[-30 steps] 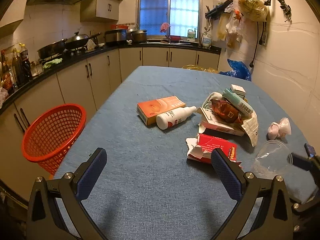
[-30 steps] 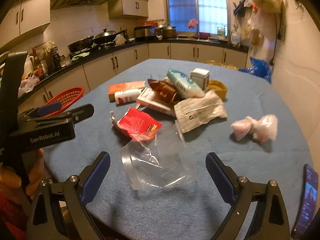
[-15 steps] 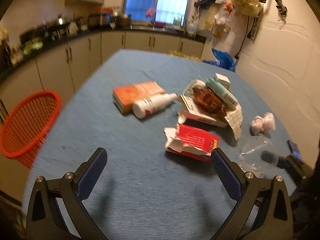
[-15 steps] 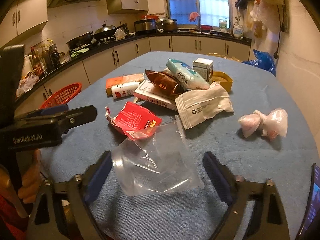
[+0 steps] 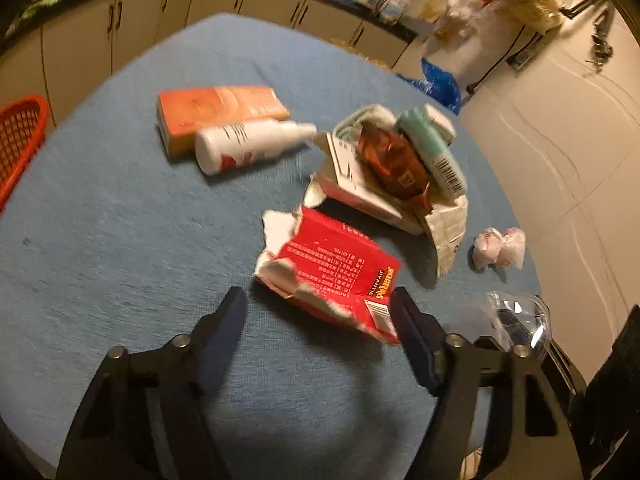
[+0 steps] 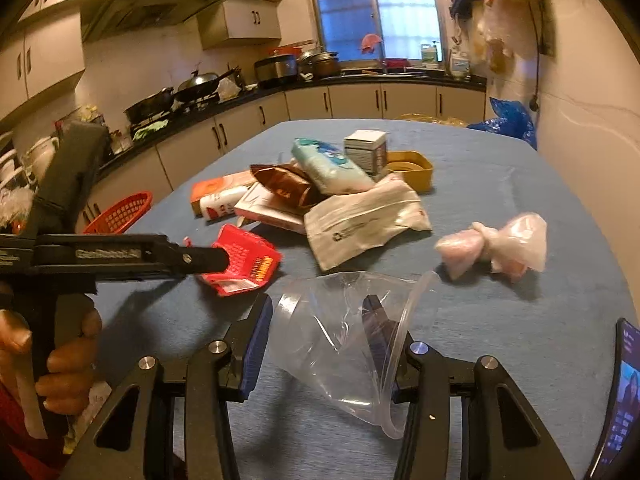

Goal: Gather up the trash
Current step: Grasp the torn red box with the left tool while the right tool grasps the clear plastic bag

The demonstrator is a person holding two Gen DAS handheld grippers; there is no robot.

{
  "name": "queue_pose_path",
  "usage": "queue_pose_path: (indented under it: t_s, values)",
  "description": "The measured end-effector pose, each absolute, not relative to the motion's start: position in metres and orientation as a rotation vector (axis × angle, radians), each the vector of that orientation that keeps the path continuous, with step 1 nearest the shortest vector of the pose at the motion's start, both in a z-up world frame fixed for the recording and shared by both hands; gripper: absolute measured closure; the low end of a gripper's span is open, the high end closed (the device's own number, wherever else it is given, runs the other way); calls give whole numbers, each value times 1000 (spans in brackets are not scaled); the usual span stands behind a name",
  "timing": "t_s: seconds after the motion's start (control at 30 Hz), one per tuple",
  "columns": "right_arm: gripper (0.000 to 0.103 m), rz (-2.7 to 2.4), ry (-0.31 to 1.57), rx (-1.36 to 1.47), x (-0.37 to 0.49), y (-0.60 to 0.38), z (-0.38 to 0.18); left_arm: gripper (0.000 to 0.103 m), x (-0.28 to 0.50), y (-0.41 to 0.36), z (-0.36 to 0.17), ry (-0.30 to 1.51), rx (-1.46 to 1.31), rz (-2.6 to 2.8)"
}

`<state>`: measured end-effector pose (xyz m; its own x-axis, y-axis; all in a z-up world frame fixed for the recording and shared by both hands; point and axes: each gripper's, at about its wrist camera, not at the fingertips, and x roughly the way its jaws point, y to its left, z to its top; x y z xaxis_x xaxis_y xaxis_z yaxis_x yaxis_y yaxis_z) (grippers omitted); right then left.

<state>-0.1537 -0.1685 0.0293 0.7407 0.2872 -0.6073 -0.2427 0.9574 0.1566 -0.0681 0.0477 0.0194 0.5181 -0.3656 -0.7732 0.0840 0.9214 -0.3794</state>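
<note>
My left gripper (image 5: 318, 318) is open, its fingers on either side of the near edge of a torn red carton (image 5: 332, 266) lying on the blue table (image 5: 120, 240). It also shows in the right wrist view (image 6: 208, 260) at the red carton (image 6: 248, 264). My right gripper (image 6: 320, 334) is closing around a clear plastic bag (image 6: 344, 340), lifted and crumpled between the fingers. Further trash lies in a pile (image 5: 396, 168): a brown wrapper, a teal packet, white packaging.
An orange box (image 5: 216, 112) and a white bottle (image 5: 248, 146) lie left of the pile. A knotted pink bag (image 6: 496, 248) lies right. A red basket (image 5: 16, 140) hangs at the table's left edge. A phone (image 6: 620, 396) lies near right.
My left gripper moved forward and down to the red carton. My right gripper narrowed around the clear bag and raised it off the table.
</note>
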Motion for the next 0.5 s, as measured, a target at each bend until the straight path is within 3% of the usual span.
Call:
queue_pose_path:
  t_s: [0.1, 0.13, 0.17, 0.2, 0.5]
  values:
    - [52, 286, 668, 76, -155, -172, 30, 42, -63, 39, 19, 987, -274, -246]
    - [52, 285, 665, 80, -155, -173, 31, 53, -62, 38, 20, 979, -264, -231]
    - [52, 285, 665, 81, -155, -173, 31, 75, -61, 36, 19, 975, -245, -215]
    - [52, 286, 664, 82, -156, -173, 31, 85, -58, 34, 18, 986, -235, -215]
    - [52, 288, 647, 74, -156, -171, 35, 97, -72, 45, 31, 902, -188, -207]
